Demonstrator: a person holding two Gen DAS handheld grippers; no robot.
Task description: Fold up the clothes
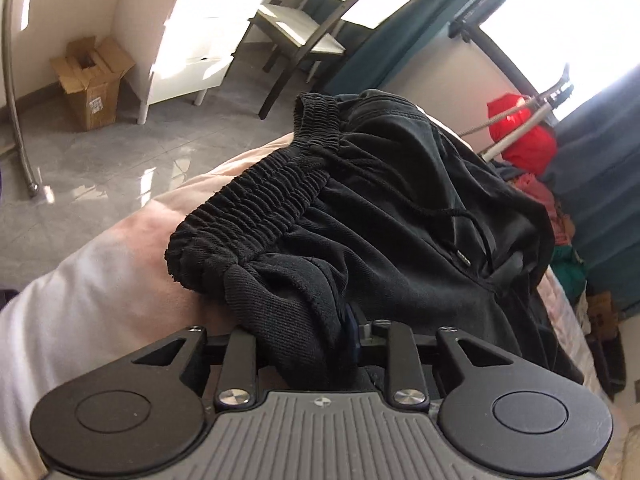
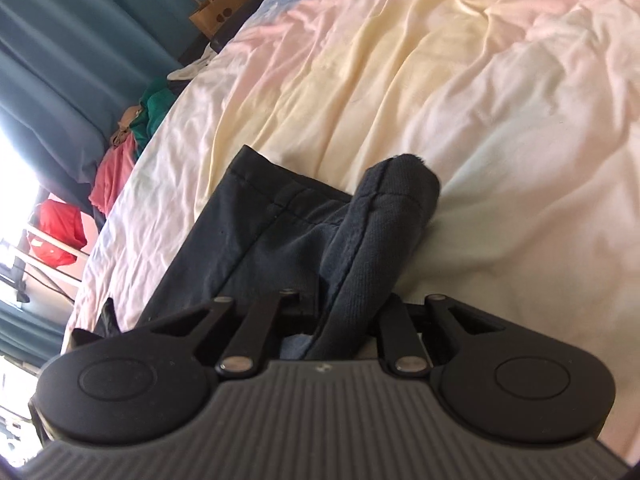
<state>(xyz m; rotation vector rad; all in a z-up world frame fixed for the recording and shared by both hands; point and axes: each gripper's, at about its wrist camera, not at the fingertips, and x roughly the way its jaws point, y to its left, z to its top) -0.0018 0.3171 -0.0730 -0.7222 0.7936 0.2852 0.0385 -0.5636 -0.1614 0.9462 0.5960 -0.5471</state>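
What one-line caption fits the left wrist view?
Left gripper clamps black drawstring shorts near the elastic waistband, over a pale bedsheet.

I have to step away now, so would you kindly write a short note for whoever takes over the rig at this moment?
Left gripper: shut on the black shorts, gripping fabric just below the elastic waistband; drawstring hangs loose.
Right gripper: shut on the same dark garment at its hem end, a bunched fold rising between the fingers.
Position: the shorts are over the pale bedsheet; the hem end lies on it.
Done: both ends gripped.
Left: no finished fold shows yet. Probably bring the two ends together, lay flat, smooth, release.
Other clothes are piled at the bed's edge.
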